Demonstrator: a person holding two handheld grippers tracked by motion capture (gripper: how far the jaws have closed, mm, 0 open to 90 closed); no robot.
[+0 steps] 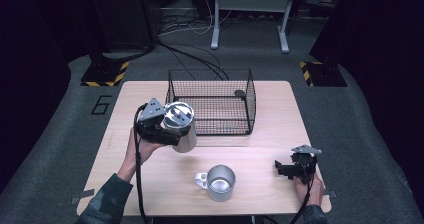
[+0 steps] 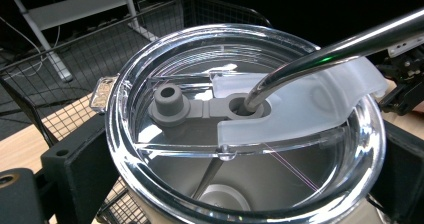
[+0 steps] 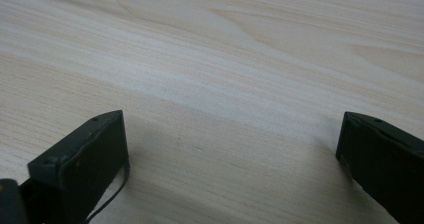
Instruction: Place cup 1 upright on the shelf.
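Step in hand: the left claw (image 1: 167,129) pinches the steel tumbler (image 1: 181,126) by its body and holds it lifted above the tabletop (image 1: 270,149), just in front of the wire basket (image 1: 210,104); this looks like a carry toward the basket
Tumbler: upright or nearly so, off the wood, its near side level with the basket's front left corner; not yet over the rim
Right claw (image 1: 290,170): spread wide, low over bare wood at the right edge, holding nothing
Mug (image 1: 219,182): a steel mug stands on the tabletop near the front, handle to the left, well apart from both claws
Next move, as I judge it: lift higher to pass the basket wall, shift right and forward, then lower inside without tipping
Left gripper view adds: a clear lid (image 2: 247,119) on the tumbler, a metal straw (image 2: 325,54) through its hole, a grey plug (image 2: 171,104) beside it
Right gripper view adds: the wide gap between the jaws; plain wood grain beneath
High view adds: a small dark thing lies in the basket's far right corner; I cannot tell what
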